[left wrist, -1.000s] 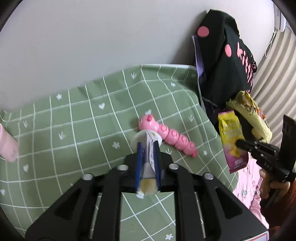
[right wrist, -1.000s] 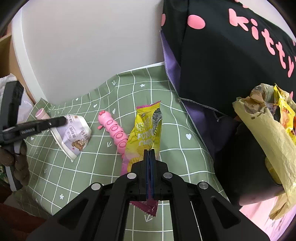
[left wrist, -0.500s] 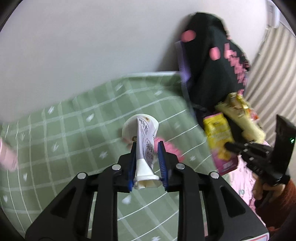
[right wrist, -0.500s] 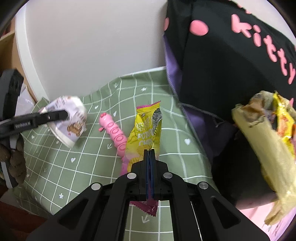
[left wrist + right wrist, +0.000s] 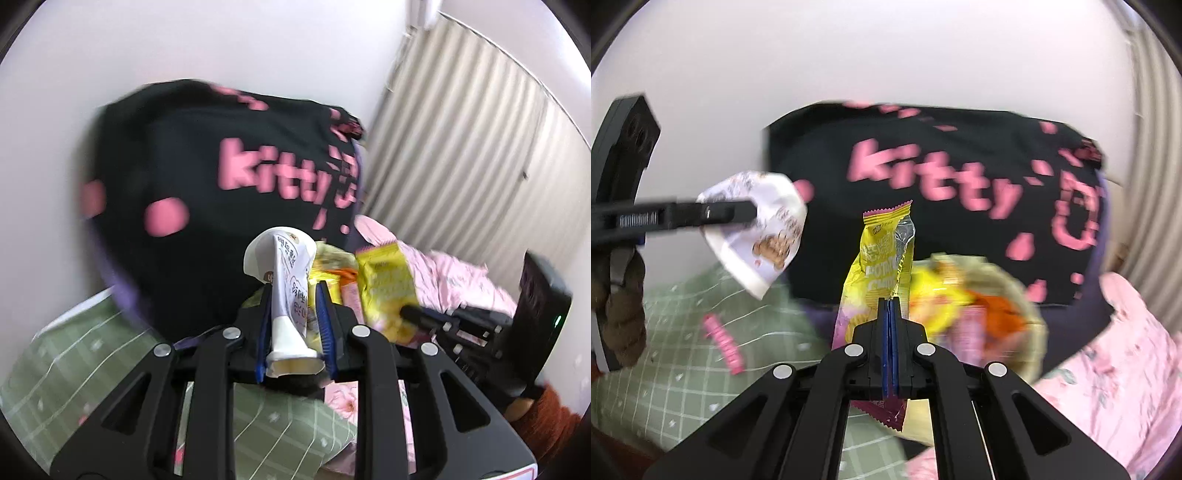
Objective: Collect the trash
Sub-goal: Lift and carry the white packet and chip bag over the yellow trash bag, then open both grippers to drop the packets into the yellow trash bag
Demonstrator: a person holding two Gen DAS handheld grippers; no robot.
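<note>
Now the left gripper (image 5: 293,325), its jaws having just been opening slightly, holds a crushed white paper cup (image 5: 286,291) between its blue pads. Meanwhile the right gripper (image 5: 889,332) is clamped tight on a yellow potato-chip packet (image 5: 882,266) standing up from its fingers.

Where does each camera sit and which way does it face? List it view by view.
Left wrist: on the left gripper, facing the black bag; its jaws, which have just been opening slightly, hold a cup; the right gripper shows at right.
Right wrist: on the right gripper, facing the same bag; its shut jaws pinch a wrapper; the left gripper and a hand show at left.
Shared: bag, cup, wrapper, green cloth.
</note>
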